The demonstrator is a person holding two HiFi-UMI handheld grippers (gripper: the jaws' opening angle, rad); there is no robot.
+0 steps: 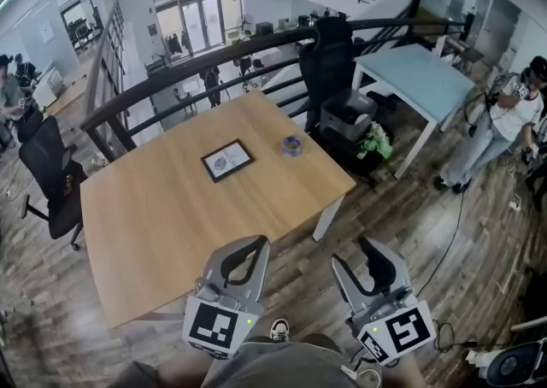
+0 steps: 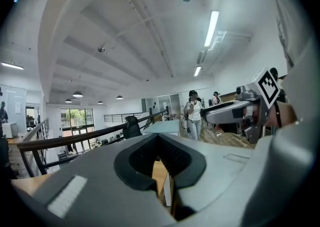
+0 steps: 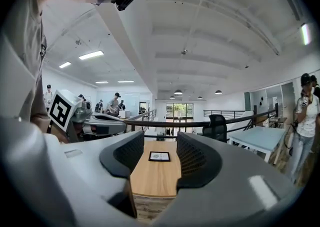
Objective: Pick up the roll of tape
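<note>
Wooden counter (image 1: 171, 207) in open office, tape pickup not started.
Roll of tape (image 1: 292, 145) sits untouched on far side near picture frame (image 1: 227, 161). Left gripper (image 1: 256, 243) fingers closed, empty; right gripper (image 1: 355, 251) fingers apart, empty. Reach, grasp and lift all remain.

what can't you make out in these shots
- Tape: tiny in the head view; in neither gripper view.
- Frame: its print is too small in the head and right gripper views.
- Table: in the left gripper view the shut left claw hides all but a sliver.
- Person's body: cut off by the head view's bottom edge.
</note>
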